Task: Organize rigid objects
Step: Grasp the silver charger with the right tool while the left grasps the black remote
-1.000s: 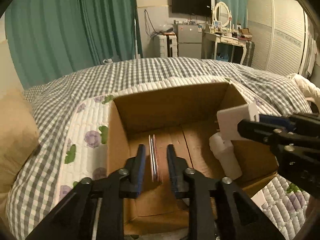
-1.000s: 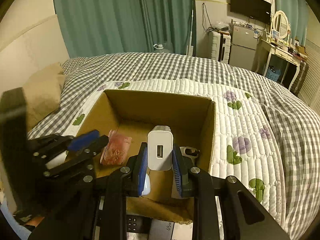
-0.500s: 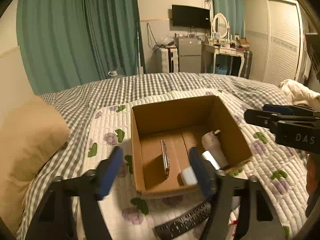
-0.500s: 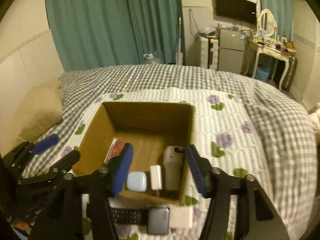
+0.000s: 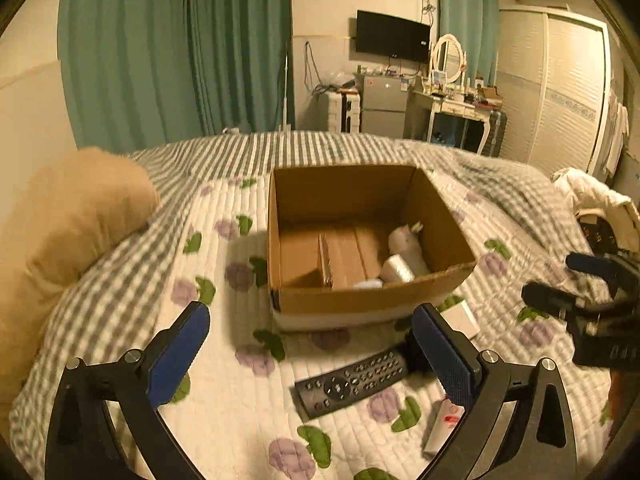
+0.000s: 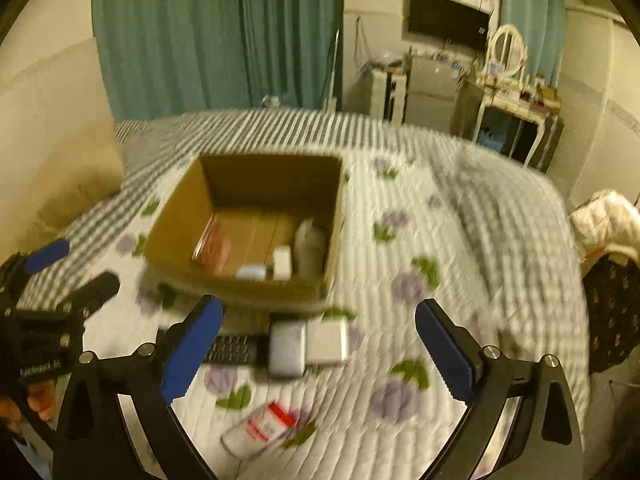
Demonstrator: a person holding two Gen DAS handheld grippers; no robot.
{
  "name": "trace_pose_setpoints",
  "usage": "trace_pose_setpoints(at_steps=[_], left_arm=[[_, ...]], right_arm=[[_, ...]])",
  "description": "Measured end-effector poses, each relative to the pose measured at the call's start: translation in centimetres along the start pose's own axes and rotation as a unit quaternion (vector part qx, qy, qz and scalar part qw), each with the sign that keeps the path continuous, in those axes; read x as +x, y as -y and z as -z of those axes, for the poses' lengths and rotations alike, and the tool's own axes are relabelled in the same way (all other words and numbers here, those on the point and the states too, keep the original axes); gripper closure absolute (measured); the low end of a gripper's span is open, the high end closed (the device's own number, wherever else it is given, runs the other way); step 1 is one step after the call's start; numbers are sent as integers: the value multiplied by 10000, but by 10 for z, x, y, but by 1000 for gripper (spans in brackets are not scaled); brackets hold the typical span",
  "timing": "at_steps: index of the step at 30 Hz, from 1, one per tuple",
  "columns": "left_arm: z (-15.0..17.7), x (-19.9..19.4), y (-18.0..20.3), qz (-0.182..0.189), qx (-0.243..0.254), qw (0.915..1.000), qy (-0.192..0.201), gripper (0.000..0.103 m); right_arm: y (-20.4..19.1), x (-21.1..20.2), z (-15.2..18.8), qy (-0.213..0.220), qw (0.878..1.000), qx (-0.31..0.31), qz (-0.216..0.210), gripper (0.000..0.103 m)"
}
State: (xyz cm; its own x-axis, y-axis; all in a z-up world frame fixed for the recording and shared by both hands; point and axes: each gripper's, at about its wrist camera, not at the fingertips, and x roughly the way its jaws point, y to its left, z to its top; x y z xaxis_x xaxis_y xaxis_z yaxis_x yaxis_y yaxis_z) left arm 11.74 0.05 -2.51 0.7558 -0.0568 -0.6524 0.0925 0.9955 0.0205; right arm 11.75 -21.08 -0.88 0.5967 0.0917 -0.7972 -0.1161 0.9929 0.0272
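An open cardboard box point(image 5: 440, 204) point(image 6: 176, 216) sits on the quilted bed. Inside lie a thin pinkish flat item point(image 5: 325, 256) point(image 6: 214, 242), a white bottle point(image 5: 404, 240) point(image 6: 310, 240), a white charger point(image 6: 282, 262) and a small pale case point(image 6: 251, 271). In front of the box lie a black remote point(image 5: 352, 380) point(image 6: 232, 350), a grey power bank point(image 6: 286, 350), a white block point(image 6: 326, 340) and a red-and-white tube point(image 6: 260, 428). My left gripper point(image 5: 308, 354) is open, empty, held back above the remote. My right gripper point(image 6: 318, 354) is open, empty, above the power bank.
A tan pillow point(image 5: 60, 232) lies at the left of the bed. White clothing point(image 6: 604, 220) lies at the right edge. Green curtains, a fridge, a dresser and a wall TV stand at the far side of the room.
Both grippers let go of their items inside the box, the left of the flat item, the right of the white charger. Both opened wide and pulled back and up from the box.
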Motion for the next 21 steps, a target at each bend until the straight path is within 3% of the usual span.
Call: trace_pose_setpoints(at_steps=[11,15,21], left_arm=[[47,70,4,-172,291,9956,-869,0],[57,80,7,-222,410,9931,-1072,0],[62,87,0,-261,303,9918,-1217,0]], right_arm=[[-3,90,50,-1279,9906,282,-390,8],[-5,111,48,-1520,9852,448,-648,29],[-13,143,48,-1822,9790,507,-762,51]])
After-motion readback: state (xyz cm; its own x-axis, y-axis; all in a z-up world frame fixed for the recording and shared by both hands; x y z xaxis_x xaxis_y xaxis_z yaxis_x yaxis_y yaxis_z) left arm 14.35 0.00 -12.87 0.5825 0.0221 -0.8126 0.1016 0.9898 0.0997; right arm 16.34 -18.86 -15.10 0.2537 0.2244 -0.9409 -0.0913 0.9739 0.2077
